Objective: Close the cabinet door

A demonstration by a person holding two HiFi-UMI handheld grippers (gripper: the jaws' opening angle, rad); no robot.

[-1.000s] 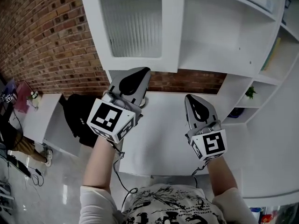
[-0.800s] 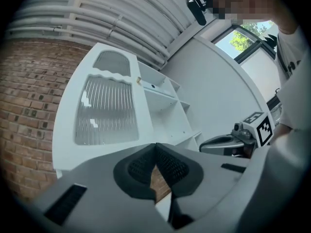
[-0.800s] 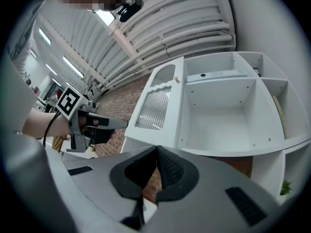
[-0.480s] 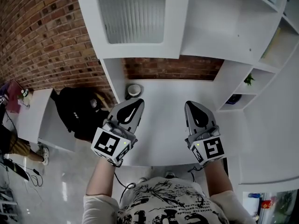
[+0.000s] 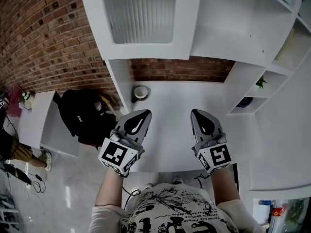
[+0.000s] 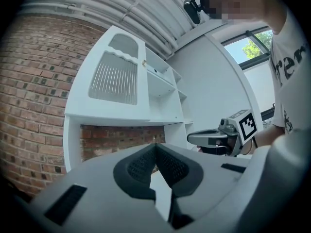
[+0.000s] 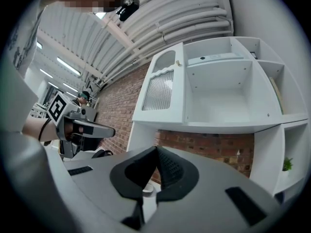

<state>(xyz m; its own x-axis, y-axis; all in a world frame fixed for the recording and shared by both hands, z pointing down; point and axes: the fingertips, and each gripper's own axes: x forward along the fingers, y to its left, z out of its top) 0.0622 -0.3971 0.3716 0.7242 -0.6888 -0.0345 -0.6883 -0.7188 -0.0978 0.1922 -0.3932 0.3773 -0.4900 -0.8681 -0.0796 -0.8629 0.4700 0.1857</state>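
Ribbed-glass cabinet door (image 5: 138,13) sits high above 2 empty, pressed-together tongs: left gripper (image 5: 144,113) almost under it, right gripper (image 5: 198,113) farther aside.

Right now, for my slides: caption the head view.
Grey left gripper and right gripper, fingers shut, hover over a white desk below a white ribbed-glass cabinet door.

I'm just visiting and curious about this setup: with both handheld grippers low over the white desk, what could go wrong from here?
1. A small round container sits on the desk just ahead of the left gripper. A forward nudge could knock it over.
2. The ribbed cabinet door looks closed, but no latch is visible, so it might swing open.
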